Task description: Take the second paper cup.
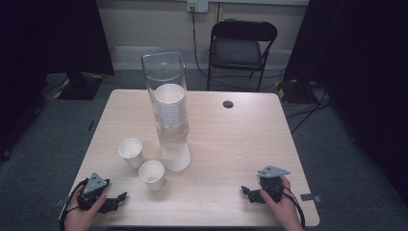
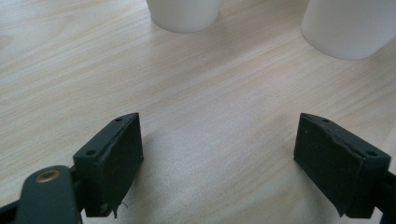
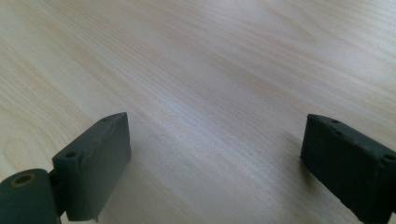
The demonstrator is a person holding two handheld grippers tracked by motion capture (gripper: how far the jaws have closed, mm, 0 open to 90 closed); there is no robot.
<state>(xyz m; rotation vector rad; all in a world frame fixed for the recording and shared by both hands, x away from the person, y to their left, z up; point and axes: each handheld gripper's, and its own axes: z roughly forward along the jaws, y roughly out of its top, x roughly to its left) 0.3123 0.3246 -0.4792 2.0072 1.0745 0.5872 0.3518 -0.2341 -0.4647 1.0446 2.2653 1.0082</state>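
A: High view: both hands rest at the near edge of the counter (image 1: 231,144). State of the left tongs (image 1: 120,198)?

B: Jaws spread wide, nothing between them. The right tongs (image 1: 246,192) stand the same: wide apart, empty, with bare wood ahead of them in the right gripper view.

A: Location of the work items?

B: Two loose paper cups stand upright. The nearer cup (image 1: 152,174) sits just ahead of the left tongs and slightly toward the right tongs. The farther cup (image 1: 131,152) stands beyond it, close but apart. In the left gripper view both cup bases appear ahead of the jaws, untouched. A stack of cups (image 1: 170,109) sits inside a clear tube (image 1: 163,72), well ahead of both tongs and between their lines.

A: Step in hand?

B: Judged as the start position before a grasp. No cup is yet held.

A: Next move?

B: Likely advance the left tongs to straddle the nearer cup wall, then close lightly; thin paper crushes under excess force.
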